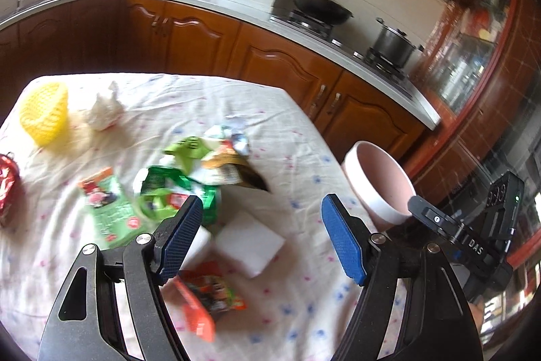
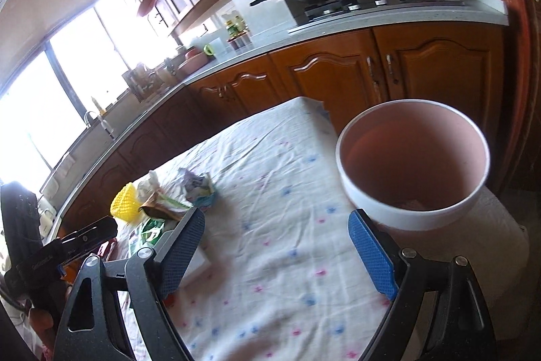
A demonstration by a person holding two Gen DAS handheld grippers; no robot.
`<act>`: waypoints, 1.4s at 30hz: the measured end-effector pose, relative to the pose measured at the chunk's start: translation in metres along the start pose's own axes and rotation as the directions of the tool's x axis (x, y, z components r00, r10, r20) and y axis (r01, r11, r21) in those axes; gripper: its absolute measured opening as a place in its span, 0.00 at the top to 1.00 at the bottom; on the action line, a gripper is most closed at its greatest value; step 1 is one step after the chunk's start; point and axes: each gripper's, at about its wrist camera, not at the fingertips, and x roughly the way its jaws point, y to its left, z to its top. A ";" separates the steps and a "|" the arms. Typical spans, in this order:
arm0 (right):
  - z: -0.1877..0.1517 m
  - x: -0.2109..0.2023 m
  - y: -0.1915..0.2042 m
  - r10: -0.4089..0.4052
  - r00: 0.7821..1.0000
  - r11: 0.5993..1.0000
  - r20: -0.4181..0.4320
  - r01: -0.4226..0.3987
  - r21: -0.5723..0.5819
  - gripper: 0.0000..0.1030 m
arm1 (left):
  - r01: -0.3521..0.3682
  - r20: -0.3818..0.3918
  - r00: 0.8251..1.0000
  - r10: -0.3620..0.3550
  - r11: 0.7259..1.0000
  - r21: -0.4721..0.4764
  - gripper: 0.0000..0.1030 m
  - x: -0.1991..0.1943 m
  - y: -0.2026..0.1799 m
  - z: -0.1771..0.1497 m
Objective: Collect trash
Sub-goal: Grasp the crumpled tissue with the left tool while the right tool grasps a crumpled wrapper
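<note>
Trash lies on the cloth-covered table (image 1: 297, 164): a heap of green and brown wrappers (image 1: 196, 168), a green packet (image 1: 108, 205), a white square piece (image 1: 250, 242), an orange-red packet (image 1: 206, 300) and a crumpled white tissue (image 1: 103, 112). A pink bin with a white outside (image 1: 380, 181) stands at the table's right edge; in the right wrist view the bin (image 2: 412, 164) is close ahead. My left gripper (image 1: 262, 239) is open above the white piece. My right gripper (image 2: 277, 246) is open and empty over the cloth, left of the bin.
A yellow mesh basket (image 1: 44, 114) stands at the table's far left. A red packet (image 1: 6, 185) lies at the left edge. Behind the table run wooden cabinets (image 1: 270, 56) and a counter with a wok (image 1: 318, 2) and a pot (image 1: 394, 43).
</note>
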 end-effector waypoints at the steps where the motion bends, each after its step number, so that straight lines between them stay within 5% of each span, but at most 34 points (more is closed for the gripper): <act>1: -0.001 0.002 0.004 0.004 1.000 1.000 -0.005 -0.004 -0.006 0.14 | -0.009 0.004 1.000 0.009 1.000 -0.007 0.28 -0.002 0.005 0.001; 21: 0.014 0.056 0.076 0.088 0.994 0.989 -0.060 -0.094 -0.113 0.14 | -0.212 0.027 0.976 0.214 0.976 -0.056 0.28 -0.001 0.106 0.038; 33: 0.031 0.113 0.109 0.136 0.982 0.979 -0.132 -0.154 -0.135 0.14 | -0.336 -0.040 0.941 0.335 0.942 0.001 0.28 0.065 0.154 0.092; 42: 0.036 0.170 0.122 0.135 0.968 0.977 -0.210 -0.165 -0.136 0.17 | -0.414 -0.123 0.901 0.417 0.909 0.051 0.28 0.125 0.170 0.101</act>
